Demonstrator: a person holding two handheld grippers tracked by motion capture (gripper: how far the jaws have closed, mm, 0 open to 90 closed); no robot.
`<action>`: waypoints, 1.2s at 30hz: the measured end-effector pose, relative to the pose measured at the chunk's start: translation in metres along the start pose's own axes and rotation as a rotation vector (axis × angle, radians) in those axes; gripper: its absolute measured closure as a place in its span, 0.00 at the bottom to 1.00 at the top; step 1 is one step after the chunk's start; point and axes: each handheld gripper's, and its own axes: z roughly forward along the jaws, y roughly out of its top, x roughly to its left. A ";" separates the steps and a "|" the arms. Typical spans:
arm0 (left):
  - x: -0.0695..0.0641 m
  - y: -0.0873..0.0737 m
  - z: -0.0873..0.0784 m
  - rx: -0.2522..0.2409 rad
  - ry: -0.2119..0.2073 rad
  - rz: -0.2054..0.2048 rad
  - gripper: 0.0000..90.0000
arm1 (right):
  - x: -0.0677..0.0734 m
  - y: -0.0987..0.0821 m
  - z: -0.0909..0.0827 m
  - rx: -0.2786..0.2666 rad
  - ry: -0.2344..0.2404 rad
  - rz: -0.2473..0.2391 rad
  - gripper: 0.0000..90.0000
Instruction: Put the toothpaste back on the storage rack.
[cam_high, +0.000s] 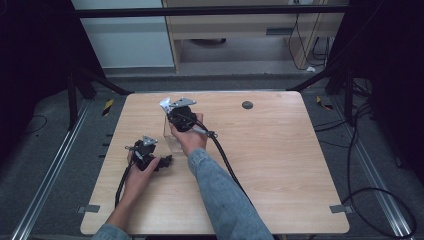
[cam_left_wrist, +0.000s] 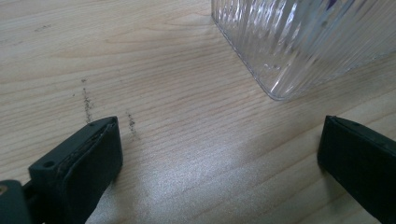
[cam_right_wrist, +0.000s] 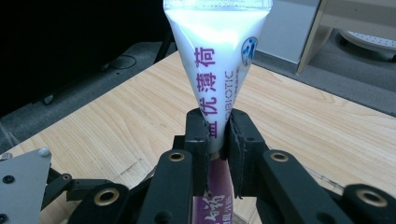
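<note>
My right gripper (cam_right_wrist: 218, 135) is shut on a white tube (cam_right_wrist: 215, 51) with purple lettering, pinching it about midway. The tube stands upright with its flat crimped end up, and its purple lower part (cam_right_wrist: 211, 207) hangs below the jaws. In the high view the right gripper (cam_high: 172, 111) holds the tube (cam_high: 165, 103) over a clear ribbed container (cam_high: 172, 141) on the table. My left gripper (cam_left_wrist: 219, 158) rests open just above the wood with nothing between its jaws. A corner of the clear ribbed container (cam_left_wrist: 299, 37) stands just beyond them. In the high view the left gripper (cam_high: 166, 160) lies near the container's front.
The wooden table (cam_high: 280, 165) has a small dark round disc (cam_high: 247, 105) near its far edge. Black cables (cam_high: 227, 165) trail from both grippers toward the person. Cabinets and dark frame legs stand on the floor beyond the table.
</note>
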 end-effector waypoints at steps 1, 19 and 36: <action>0.000 0.000 0.000 0.000 0.000 0.000 0.00 | 0.000 0.000 0.001 0.000 -0.001 0.000 0.88; 0.000 0.000 0.000 -0.001 0.001 -0.001 0.00 | 0.003 0.003 0.007 0.009 -0.003 -0.002 0.87; 0.000 0.000 0.000 0.000 0.004 -0.001 0.00 | 0.001 0.007 0.006 0.037 0.000 0.008 0.86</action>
